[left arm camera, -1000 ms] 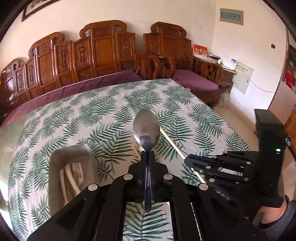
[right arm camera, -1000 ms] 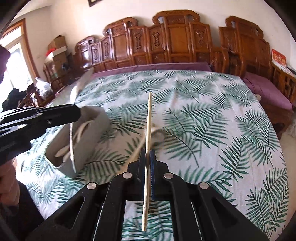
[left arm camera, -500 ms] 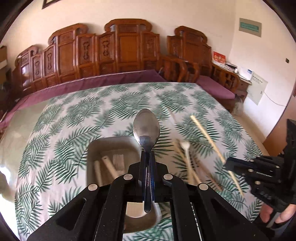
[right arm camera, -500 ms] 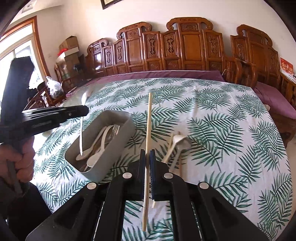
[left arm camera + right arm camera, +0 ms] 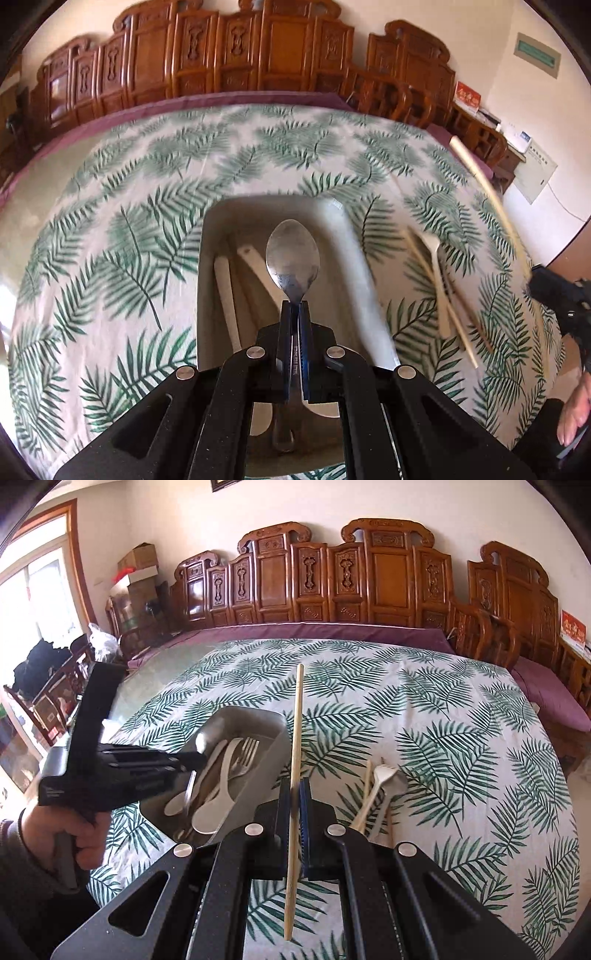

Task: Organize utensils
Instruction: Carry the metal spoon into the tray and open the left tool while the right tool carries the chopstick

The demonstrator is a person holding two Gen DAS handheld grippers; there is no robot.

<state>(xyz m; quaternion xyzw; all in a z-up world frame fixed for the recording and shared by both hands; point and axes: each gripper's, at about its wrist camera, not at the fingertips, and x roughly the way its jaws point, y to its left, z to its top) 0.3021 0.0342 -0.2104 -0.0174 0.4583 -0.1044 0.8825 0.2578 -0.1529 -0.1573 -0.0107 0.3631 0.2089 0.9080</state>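
On the fern-print tablecloth (image 5: 110,258), the grey bin (image 5: 354,258) sits mid-frame directly beneath the left gripper (image 5: 294,317). Its jaws pinch a metal spoon (image 5: 292,254), lengthwise along the bin; the right gripper (image 5: 295,805) clamps a chopstick (image 5: 296,731) beside it.

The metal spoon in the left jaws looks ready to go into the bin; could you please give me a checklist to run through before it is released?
1. Grip: left gripper shut on the metal spoon at its neck. Ok.
2. Position: spoon bowl is over the grey bin in the left wrist view. Ok.
3. Height above the bin contents: cannot tell.
4. Room in the bin: white utensils and a fork already lie inside, with space between them. Ok.
5. Right gripper out of the way: it is shut on a chopstick beside the bin, not over it. Ok.
6. Leftovers: white fork and another chopstick lie on the tablecloth. Not ok yet.
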